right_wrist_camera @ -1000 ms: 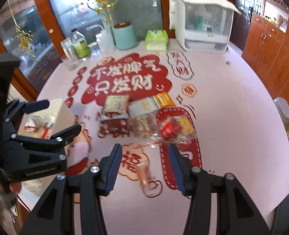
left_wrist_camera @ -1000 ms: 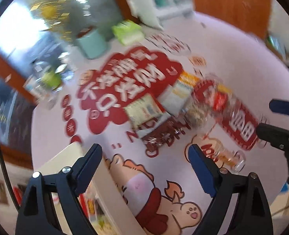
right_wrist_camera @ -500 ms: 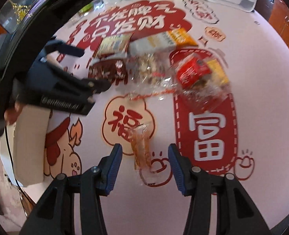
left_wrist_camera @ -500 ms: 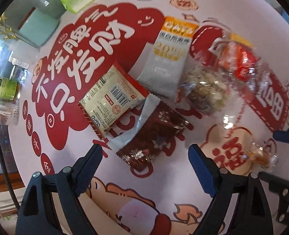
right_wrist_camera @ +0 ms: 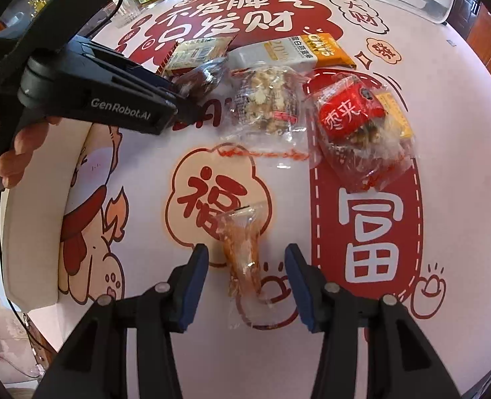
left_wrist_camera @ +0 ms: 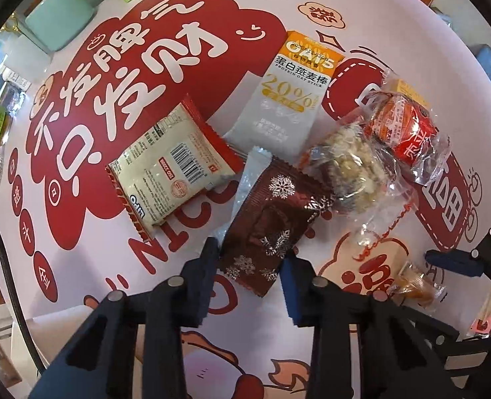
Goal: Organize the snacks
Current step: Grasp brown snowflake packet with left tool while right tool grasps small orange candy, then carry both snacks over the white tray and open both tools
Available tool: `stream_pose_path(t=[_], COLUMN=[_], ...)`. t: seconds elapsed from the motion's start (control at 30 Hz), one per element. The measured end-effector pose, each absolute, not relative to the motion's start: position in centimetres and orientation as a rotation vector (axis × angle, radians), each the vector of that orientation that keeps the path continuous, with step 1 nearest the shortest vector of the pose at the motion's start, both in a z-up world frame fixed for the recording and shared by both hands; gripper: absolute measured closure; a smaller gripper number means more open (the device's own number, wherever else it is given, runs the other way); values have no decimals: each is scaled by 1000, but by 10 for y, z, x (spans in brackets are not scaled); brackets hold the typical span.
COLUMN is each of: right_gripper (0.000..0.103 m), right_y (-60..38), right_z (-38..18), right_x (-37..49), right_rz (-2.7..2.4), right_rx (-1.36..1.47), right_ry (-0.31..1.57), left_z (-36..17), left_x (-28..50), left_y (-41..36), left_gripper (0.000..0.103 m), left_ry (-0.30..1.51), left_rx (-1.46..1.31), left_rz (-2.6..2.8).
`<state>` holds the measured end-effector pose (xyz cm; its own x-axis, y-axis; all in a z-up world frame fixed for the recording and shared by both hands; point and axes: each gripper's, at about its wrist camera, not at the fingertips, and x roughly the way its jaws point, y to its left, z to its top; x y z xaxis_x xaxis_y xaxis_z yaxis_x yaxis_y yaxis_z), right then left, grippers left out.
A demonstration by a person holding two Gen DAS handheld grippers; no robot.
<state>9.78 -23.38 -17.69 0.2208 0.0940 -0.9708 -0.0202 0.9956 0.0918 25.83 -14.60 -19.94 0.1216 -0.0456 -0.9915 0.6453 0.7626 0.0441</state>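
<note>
Snowflake packet (left_wrist_camera: 272, 229) between left jaws, barcode packet (left_wrist_camera: 174, 166) to its left, oat bar (left_wrist_camera: 285, 99) behind, nut bag (left_wrist_camera: 351, 169) right.

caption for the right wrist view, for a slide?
Right gripper open astride an orange clear-wrapped snack on the printed tablecloth; left gripper at a brown packet.

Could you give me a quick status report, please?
Left gripper closing around brown packet. Right gripper open astride orange candy. Nothing blocking.

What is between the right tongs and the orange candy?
Nothing visible. The right tongs are open with the orange candy lying right between their tips on the table. The other snacks sit farther away, and the left tongs are over at the brown packet.
</note>
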Motion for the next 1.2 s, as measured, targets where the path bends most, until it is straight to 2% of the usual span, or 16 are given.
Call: stream_pose_path(t=[0.07, 0.13, 0.17, 0.57, 0.77, 1.2], right_gripper=[65, 79, 80, 81, 81, 81], right_y=[-233, -233, -234, -235, -232, -146], right_z=[-177, -177, -177, -160, -118, -44], right_x=[98, 99, 99, 87, 77, 71], right_rz=[76, 81, 87, 84, 148, 281], right_rx=[55, 64, 71, 143, 248, 152], right_ry=[1342, 1341, 1344, 1309, 1198, 1071], left_z=[-199, -197, -196, -128, -80, -15], left_x=[256, 250, 248, 171, 133, 76], left_y=[-146, -147, -145, -92, -60, 53], left_gripper=[74, 78, 80, 82, 82, 82], left_ry=[1366, 1366, 1366, 1317, 1257, 1076], left_rx=[530, 520, 508, 293, 183, 58], left_rz=[-524, -509, -499, -471, -474, -304])
